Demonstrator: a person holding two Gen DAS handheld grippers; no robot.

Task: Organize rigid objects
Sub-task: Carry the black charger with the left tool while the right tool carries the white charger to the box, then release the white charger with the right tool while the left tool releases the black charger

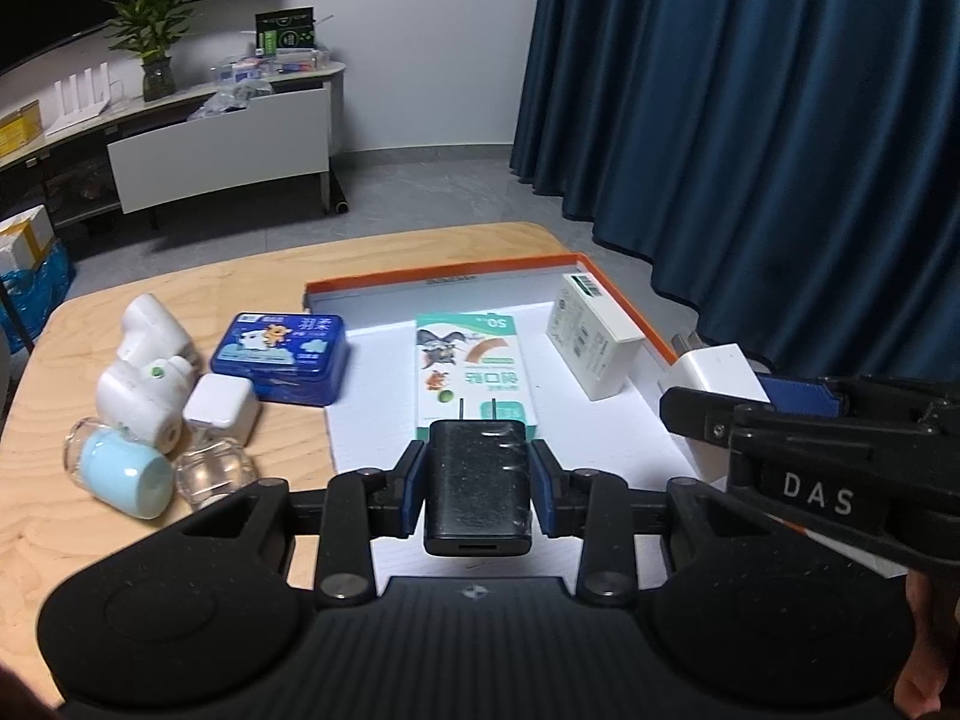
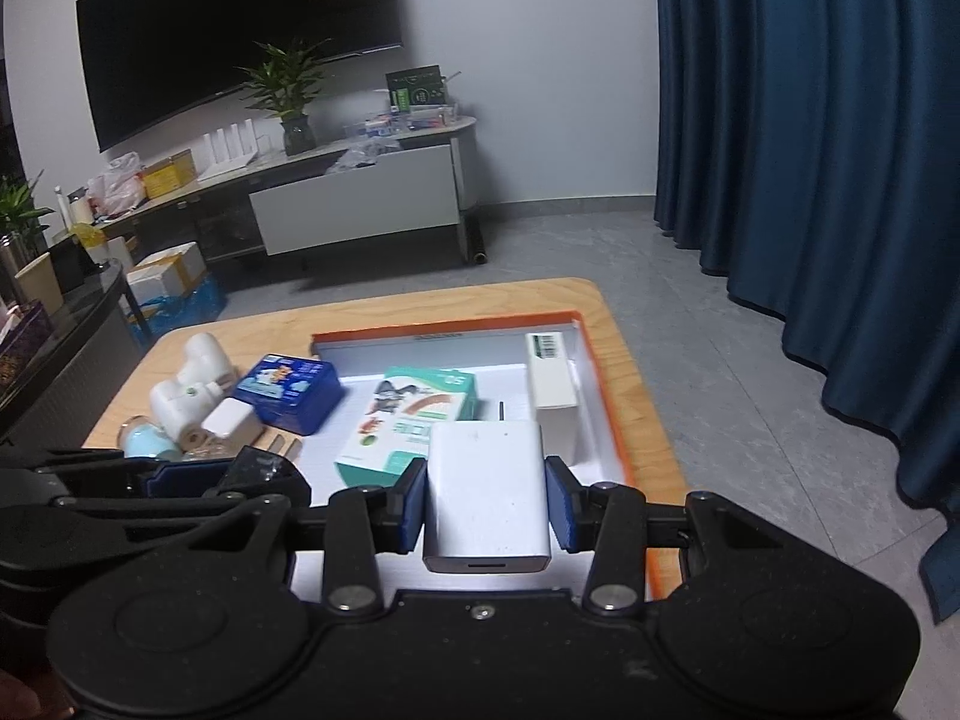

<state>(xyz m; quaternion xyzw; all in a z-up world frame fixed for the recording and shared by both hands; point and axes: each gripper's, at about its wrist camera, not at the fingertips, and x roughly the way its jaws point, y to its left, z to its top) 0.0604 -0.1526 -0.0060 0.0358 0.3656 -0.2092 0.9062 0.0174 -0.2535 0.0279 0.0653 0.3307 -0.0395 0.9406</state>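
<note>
My left gripper (image 1: 477, 483) is shut on a black charger (image 1: 477, 480), held above the near part of the orange-rimmed white tray (image 1: 444, 277). My right gripper (image 2: 486, 501) is shut on a white charger (image 2: 486, 492) over the tray's right side; it also shows in the left wrist view (image 1: 714, 375). In the tray lie a green-and-white cartoon box (image 1: 474, 369) and a white box (image 1: 591, 339). Left of the tray on the wooden table (image 1: 54, 516) sit a blue tin (image 1: 282, 357), a small white charger (image 1: 221, 408), white plastic fittings (image 1: 144, 372), a light blue cup (image 1: 126, 471) and a clear glass (image 1: 213, 474).
A dark blue curtain (image 1: 750, 120) hangs to the right. A TV cabinet (image 1: 222, 150) with a plant (image 1: 153, 30) and clutter stands across the grey floor. The table's rounded far edge (image 1: 420, 234) lies just behind the tray.
</note>
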